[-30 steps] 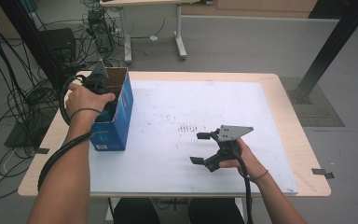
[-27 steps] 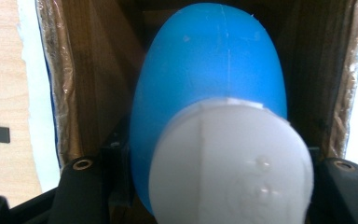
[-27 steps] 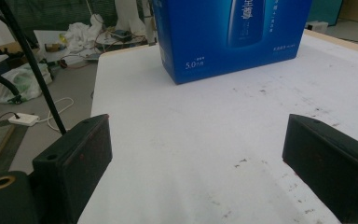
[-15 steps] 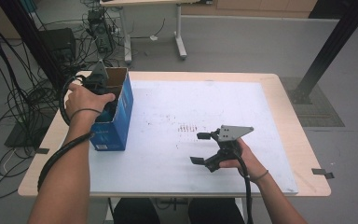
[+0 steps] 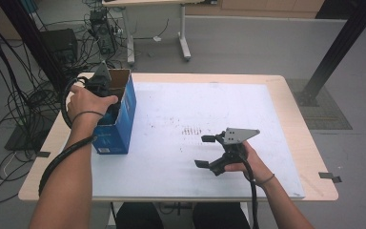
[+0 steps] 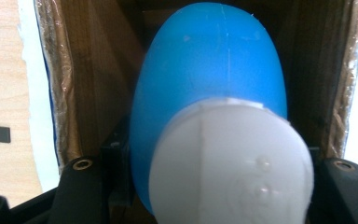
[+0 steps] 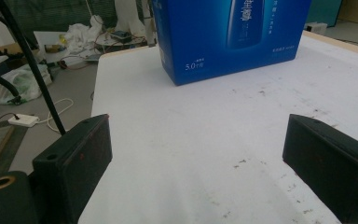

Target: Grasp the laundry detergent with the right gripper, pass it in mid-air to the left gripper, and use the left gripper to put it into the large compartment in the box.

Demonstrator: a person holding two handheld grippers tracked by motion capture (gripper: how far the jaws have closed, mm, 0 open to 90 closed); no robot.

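Your L gripper [image 5: 106,93] sits inside the open blue box [image 5: 124,114] at the table's left edge, jaws clamped on a blue bottle [image 6: 209,79] w/ white cap [image 6: 230,163], bottle inside the box btwn its brown walls. Your R gripper [image 5: 208,151] rests on the white mat [image 5: 171,109], well apart from the box, jaws spread wide w/ nothing btwn them.
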